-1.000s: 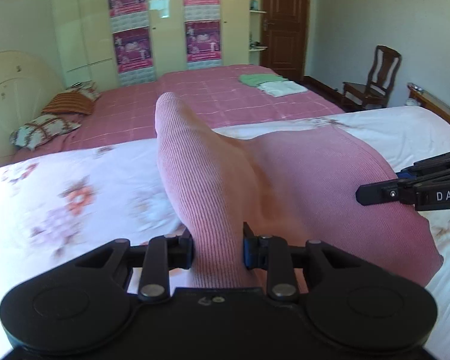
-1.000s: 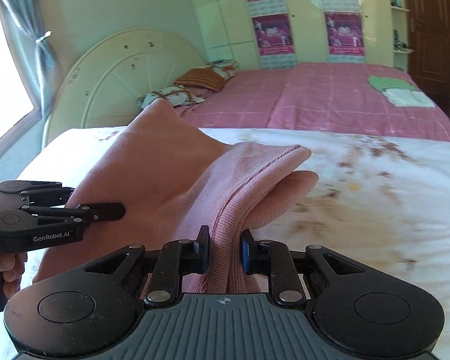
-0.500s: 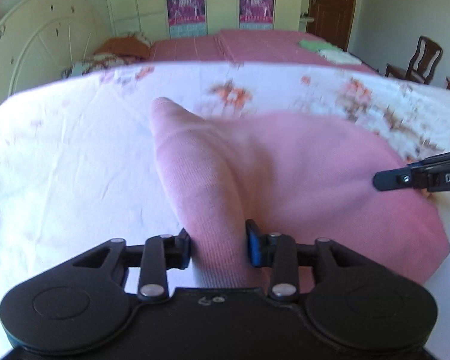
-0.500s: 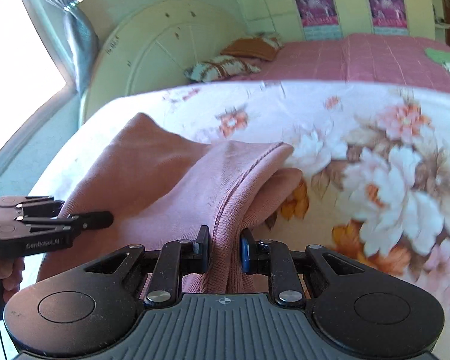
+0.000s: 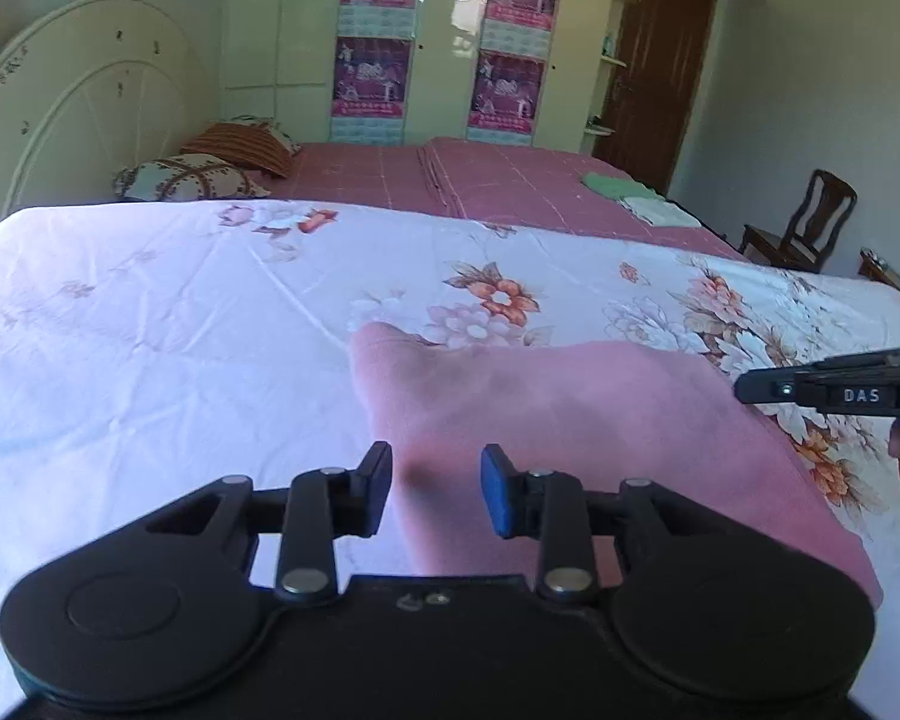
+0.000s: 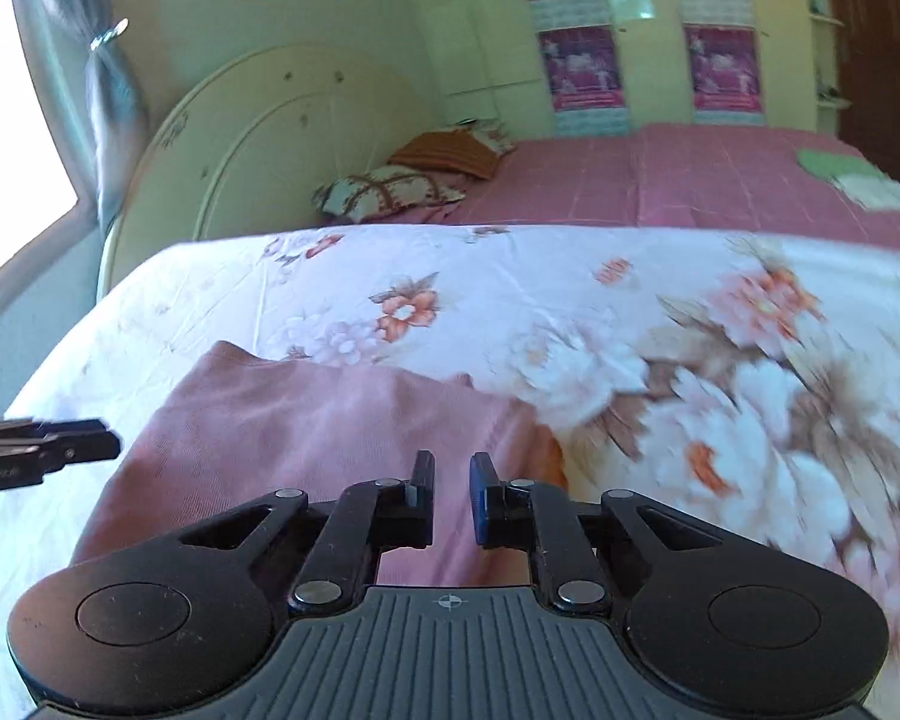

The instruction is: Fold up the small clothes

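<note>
A pink knit garment (image 5: 570, 420) lies flat on the floral bedsheet (image 5: 180, 330); it also shows in the right wrist view (image 6: 306, 420). My left gripper (image 5: 435, 489) is open just above the garment's near left edge, holding nothing. My right gripper (image 6: 451, 495) is open with a narrow gap, above the garment's near right edge, holding nothing. The right gripper's tip shows at the right of the left wrist view (image 5: 750, 387). The left gripper's tip shows at the left of the right wrist view (image 6: 108, 444).
A second bed with a pink cover (image 5: 480, 180) stands behind, with pillows (image 5: 192, 180) and folded green and white clothes (image 5: 630, 198) on it. A cream headboard (image 6: 282, 138), a wardrobe with posters (image 5: 438, 60), a door (image 5: 648, 78) and a wooden chair (image 5: 810, 228) lie beyond.
Both grippers lowered the pink garment onto the sheet and opened, letting it go. It now lies flat instead of held up in folds.
</note>
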The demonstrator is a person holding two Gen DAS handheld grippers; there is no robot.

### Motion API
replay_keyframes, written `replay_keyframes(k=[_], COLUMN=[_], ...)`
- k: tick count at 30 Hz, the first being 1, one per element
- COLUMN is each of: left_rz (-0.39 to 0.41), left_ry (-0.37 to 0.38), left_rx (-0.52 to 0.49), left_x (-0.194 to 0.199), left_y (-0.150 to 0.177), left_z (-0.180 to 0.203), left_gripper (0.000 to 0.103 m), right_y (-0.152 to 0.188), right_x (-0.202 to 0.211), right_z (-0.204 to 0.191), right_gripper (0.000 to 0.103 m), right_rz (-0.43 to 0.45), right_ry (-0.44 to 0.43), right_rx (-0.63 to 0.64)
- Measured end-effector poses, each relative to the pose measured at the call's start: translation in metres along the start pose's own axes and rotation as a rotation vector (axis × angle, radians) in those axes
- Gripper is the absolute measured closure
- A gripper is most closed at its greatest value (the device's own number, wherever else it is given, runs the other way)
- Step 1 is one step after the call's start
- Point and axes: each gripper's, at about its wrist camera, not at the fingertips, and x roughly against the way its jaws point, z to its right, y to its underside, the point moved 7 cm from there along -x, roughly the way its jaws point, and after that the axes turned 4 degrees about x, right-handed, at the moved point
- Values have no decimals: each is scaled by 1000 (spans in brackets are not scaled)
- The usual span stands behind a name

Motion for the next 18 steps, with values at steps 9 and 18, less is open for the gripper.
replay_keyframes(k=[9, 18], left_rz=[33, 1], left_ry=[-19, -30], left_rx=[-73, 6], left_x=[30, 68], left_y=[25, 103], left_z=[7, 13], left_gripper=[64, 70], right_y=[15, 72], right_x=[-27, 59], right_z=[13, -52], right_gripper=[100, 100], right_rz=[-89, -96], right_ry=[122, -52], right_rx=[128, 282])
